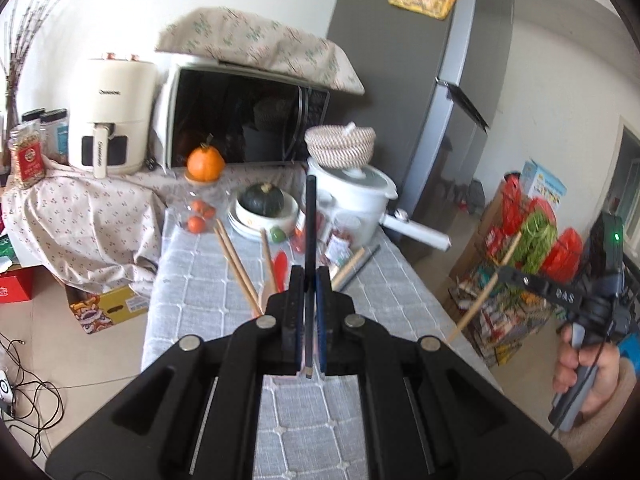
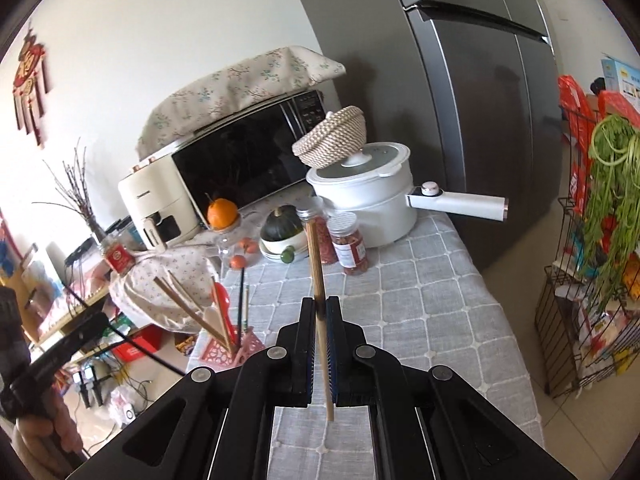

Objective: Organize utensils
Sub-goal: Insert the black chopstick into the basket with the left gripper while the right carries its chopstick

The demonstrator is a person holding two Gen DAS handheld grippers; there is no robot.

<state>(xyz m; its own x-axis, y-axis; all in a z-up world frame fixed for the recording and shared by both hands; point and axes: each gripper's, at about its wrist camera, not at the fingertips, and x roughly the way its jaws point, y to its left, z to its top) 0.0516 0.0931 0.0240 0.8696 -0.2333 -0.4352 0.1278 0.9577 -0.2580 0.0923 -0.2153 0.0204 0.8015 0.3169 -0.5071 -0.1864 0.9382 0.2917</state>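
The left gripper [image 1: 311,280] is clamped on a thin black chopstick [image 1: 310,216] standing upright above the grey checked tablecloth [image 1: 192,280]. Only the right wrist view shows the pink perforated plastic holder [image 2: 234,350] with wooden chopsticks at the table's edge. The right gripper [image 2: 320,312] is clamped on a light wooden chopstick [image 2: 316,264]; behind it stand a white electric pot [image 2: 372,204] and a jar of red dried fruit [image 2: 352,248].

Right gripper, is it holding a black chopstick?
No, the right gripper is shut on a light wooden chopstick; the black chopstick is in the left gripper.
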